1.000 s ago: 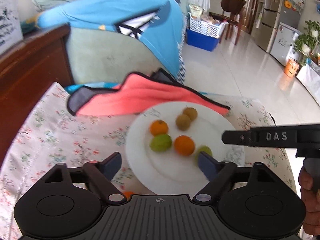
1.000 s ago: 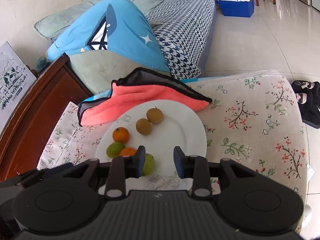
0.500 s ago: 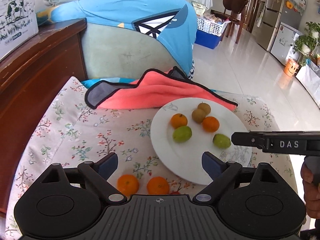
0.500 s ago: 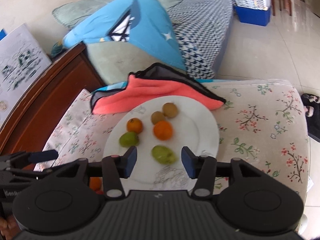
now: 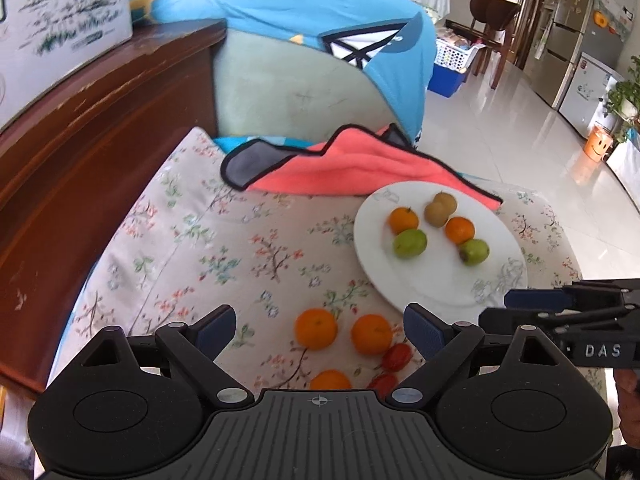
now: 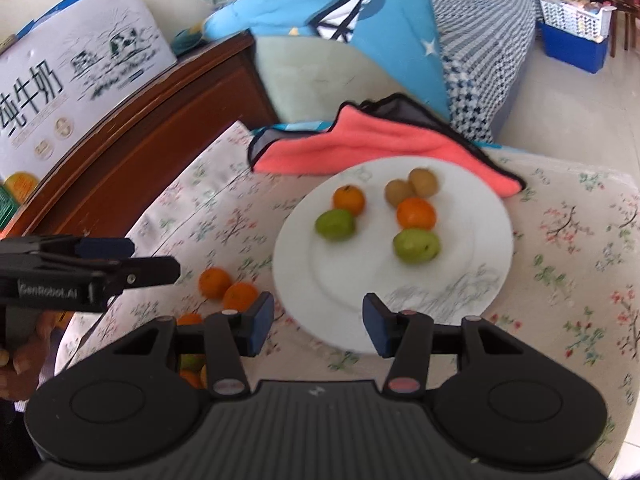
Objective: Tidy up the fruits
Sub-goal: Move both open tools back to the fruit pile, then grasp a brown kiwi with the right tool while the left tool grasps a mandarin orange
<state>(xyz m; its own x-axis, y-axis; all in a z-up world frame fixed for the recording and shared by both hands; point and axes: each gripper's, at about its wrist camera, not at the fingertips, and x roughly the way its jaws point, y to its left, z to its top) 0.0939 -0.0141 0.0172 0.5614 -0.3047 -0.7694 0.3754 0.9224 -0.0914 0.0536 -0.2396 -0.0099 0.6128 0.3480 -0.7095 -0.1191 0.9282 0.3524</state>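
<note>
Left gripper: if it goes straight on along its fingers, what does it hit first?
Probably the two loose oranges on the floral cloth, which sit between the open left gripper fingers. Nothing is held. Depth is unclear, so cloth first is possible.

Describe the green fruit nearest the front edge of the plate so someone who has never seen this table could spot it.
Find the white plate on the floral cloth. On it, the green fruit lies nearest the front rim, just below an orange. The other green one lies further left.
</note>
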